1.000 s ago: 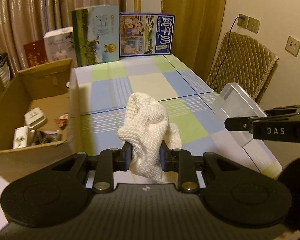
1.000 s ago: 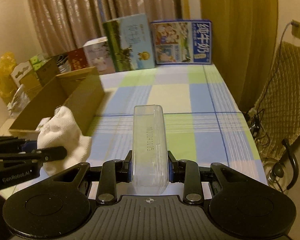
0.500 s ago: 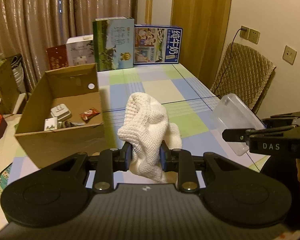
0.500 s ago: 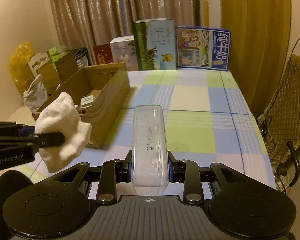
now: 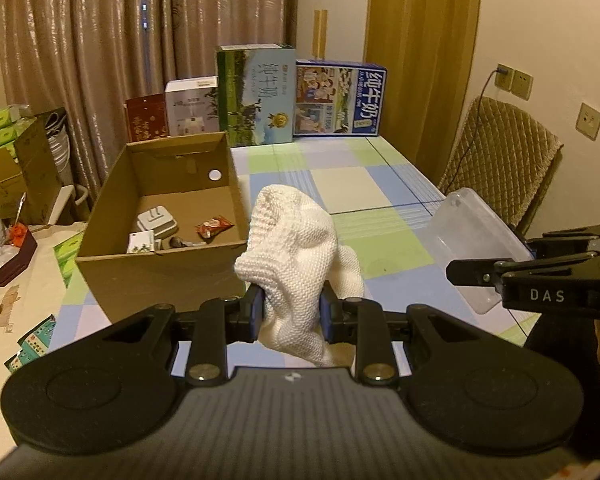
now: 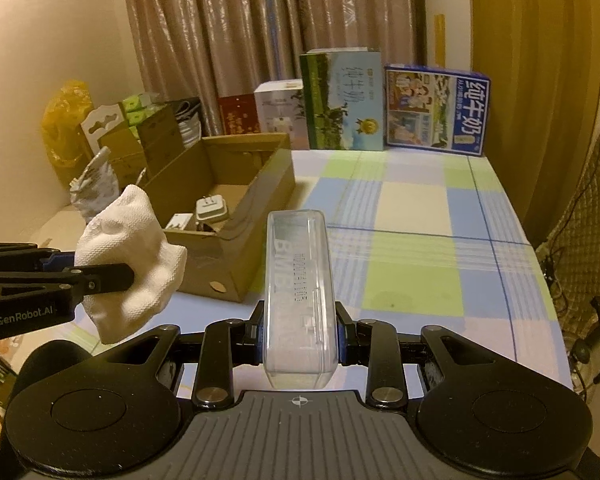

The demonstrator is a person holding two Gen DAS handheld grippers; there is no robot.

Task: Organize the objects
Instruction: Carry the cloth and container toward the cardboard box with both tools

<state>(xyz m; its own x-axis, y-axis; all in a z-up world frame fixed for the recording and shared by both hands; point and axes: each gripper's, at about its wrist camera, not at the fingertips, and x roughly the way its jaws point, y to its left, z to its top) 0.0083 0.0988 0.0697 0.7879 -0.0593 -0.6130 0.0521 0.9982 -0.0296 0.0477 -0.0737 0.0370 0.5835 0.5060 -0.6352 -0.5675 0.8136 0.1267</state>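
Note:
My left gripper (image 5: 291, 312) is shut on a white knitted cloth (image 5: 296, 252) and holds it in the air near the table's front edge. The cloth also shows at the left of the right wrist view (image 6: 130, 268). My right gripper (image 6: 298, 330) is shut on a clear plastic box (image 6: 298, 280), held lengthwise above the front edge. That box shows at the right of the left wrist view (image 5: 472, 240). An open cardboard box (image 5: 164, 216) stands on the table's left side and holds a white plug adapter (image 5: 156, 220), a red packet (image 5: 214, 226) and other small items.
The table carries a blue, green and cream checked cloth (image 5: 360, 184). Tall milk cartons (image 5: 256, 96) and smaller boxes stand along its far edge before curtains. A quilted chair (image 5: 500, 160) is at the right. More boxes and clutter (image 5: 16, 160) sit left of the table.
Both grippers have pulled back from the table and risen, so the cardboard box and the room show more fully. Each keeps its hold; the cloth and clear box stay gripped.

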